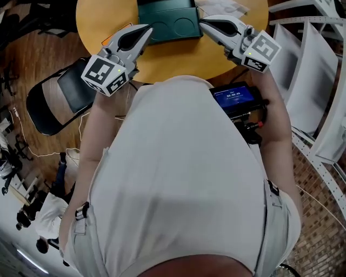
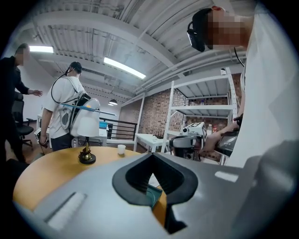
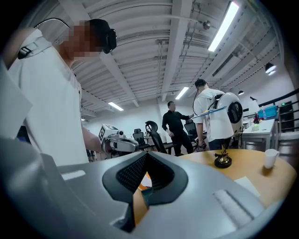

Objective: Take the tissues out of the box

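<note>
Person's white shirt [image 1: 178, 178] fills the lower head view. Beyond it, the left gripper [image 1: 146, 30] and right gripper [image 1: 205, 22] hover with fingers clenched on nothing, either side of the dark green tissue box [image 1: 167, 19] on the round worktop [image 1: 102, 21]. A white sheet [image 1: 224, 6], possibly tissue, lies just beside the box.

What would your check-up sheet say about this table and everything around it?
Surface: round wooden table.
Job's things: dark green box on the table, partly out of shot; white sheet beside it; no tissue seen poking out.
Clutter: small ornament, white cup.
Grippers: left claw and right claw both shut, empty, pointing toward the box.
Cables: thin white cable on the floor.
Surroundings: black folding chair, white shelving, people standing beyond.
</note>
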Demonstrator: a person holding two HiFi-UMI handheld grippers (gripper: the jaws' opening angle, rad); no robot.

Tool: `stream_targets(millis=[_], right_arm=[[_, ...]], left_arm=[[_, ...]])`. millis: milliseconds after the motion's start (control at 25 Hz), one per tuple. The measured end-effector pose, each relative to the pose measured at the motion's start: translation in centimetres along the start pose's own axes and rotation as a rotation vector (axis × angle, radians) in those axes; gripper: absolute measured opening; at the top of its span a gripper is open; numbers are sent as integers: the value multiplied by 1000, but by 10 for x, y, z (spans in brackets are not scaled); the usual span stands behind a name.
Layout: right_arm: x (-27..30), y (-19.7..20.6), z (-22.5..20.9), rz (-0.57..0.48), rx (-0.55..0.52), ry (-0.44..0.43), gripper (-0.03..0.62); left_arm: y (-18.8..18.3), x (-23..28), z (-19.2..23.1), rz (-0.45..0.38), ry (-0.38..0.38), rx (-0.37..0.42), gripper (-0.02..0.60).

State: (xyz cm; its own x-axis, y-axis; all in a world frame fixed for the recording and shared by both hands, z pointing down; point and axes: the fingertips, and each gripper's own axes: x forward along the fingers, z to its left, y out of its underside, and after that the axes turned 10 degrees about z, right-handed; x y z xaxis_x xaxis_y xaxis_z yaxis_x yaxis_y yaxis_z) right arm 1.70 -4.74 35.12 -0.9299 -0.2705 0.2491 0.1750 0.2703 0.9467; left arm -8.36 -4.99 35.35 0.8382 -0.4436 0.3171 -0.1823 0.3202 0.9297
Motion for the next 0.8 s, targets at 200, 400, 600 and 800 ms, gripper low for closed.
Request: stream_targets(millis=[200, 400, 600, 800], right_arm=[[-1, 1, 1, 1, 3, -5, 0], [-2, 5, 2, 0, 7, -5, 0], [-3, 0, 4, -10, 10, -5, 0], [-2, -2, 1, -29, 25, -9, 0]], left_arm=[[5, 5, -5, 15, 9, -15, 0], [11, 7, -9, 37, 17, -16, 0], [11, 6, -9, 49, 19, -13, 0], [11, 8, -8, 53, 30, -15, 0]])
